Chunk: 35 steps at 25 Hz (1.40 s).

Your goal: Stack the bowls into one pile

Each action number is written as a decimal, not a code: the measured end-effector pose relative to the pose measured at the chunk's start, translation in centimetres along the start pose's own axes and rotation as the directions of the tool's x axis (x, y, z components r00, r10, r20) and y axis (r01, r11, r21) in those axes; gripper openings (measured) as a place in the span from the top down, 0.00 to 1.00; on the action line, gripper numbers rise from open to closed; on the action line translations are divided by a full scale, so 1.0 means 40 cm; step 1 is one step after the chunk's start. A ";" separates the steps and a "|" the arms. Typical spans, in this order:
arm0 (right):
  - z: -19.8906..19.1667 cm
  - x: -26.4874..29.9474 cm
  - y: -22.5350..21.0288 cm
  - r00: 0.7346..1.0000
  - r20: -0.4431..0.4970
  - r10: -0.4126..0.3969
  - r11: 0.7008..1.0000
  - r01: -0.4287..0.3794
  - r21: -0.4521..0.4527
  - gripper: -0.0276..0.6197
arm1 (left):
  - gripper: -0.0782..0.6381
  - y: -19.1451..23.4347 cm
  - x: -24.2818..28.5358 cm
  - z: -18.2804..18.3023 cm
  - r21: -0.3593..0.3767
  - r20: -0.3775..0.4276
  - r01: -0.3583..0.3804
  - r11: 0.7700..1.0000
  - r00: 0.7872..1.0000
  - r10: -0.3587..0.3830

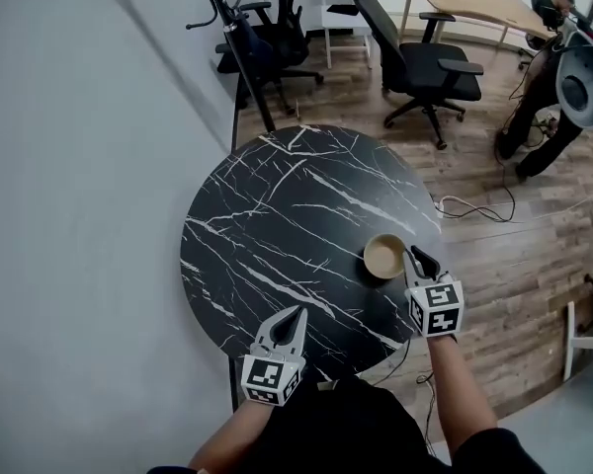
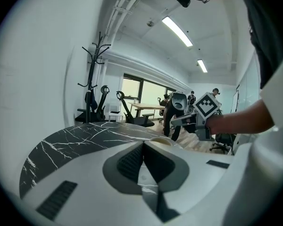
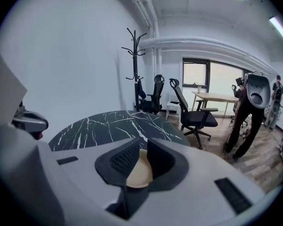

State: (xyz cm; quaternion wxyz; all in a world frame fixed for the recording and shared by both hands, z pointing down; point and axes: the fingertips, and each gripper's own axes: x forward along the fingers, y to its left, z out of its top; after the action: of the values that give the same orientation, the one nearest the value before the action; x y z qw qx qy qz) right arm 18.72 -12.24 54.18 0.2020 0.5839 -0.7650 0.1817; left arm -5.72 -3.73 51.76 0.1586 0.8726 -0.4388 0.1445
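Carefully: your right hand-held gripper (image 1: 418,259), jaws narrowly apart, hovers beside the tan round bowl (image 1: 383,256) near the edge of the black marble bench (image 1: 277,215), left hand-held gripper (image 1: 298,314) closed; clipping the rim could push it off

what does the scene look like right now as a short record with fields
table: round black marble top
bowls: one beige bowl showing, near the table's right edge; single or already a pile, cannot tell
left gripper: fingers together, empty, over the table's near edge
right gripper: fingers a little apart, just right of the bowl's rim, not pressing on it
surroundings: office chair and coat stand beyond the table
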 end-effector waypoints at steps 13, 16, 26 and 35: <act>0.054 -0.228 0.049 0.976 0.216 0.002 1.000 -0.006 0.017 0.94 | 0.87 -0.121 -0.011 0.055 0.068 0.052 0.043 0.997 0.998 -0.047; 0.044 -0.281 0.067 0.967 0.253 0.019 0.999 -0.027 0.027 0.94 | 0.87 -0.152 -0.011 0.063 0.081 0.068 0.055 0.995 0.996 -0.060; 0.045 -0.371 0.124 0.953 0.298 0.050 0.998 -0.039 -0.040 0.95 | 0.87 -0.212 -0.002 0.078 0.128 0.095 0.101 0.987 0.989 -0.113; 0.067 -0.380 0.167 0.944 0.325 0.067 0.997 -0.047 -0.067 0.95 | 0.87 -0.207 -0.010 0.101 0.118 0.127 0.092 0.989 0.986 -0.106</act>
State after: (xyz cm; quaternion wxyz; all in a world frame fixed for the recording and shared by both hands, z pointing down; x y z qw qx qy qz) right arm 15.60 0.55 43.71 0.0843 0.5774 -0.8094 0.0658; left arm 1.22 -0.42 46.69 0.0872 0.9085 -0.3957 0.1024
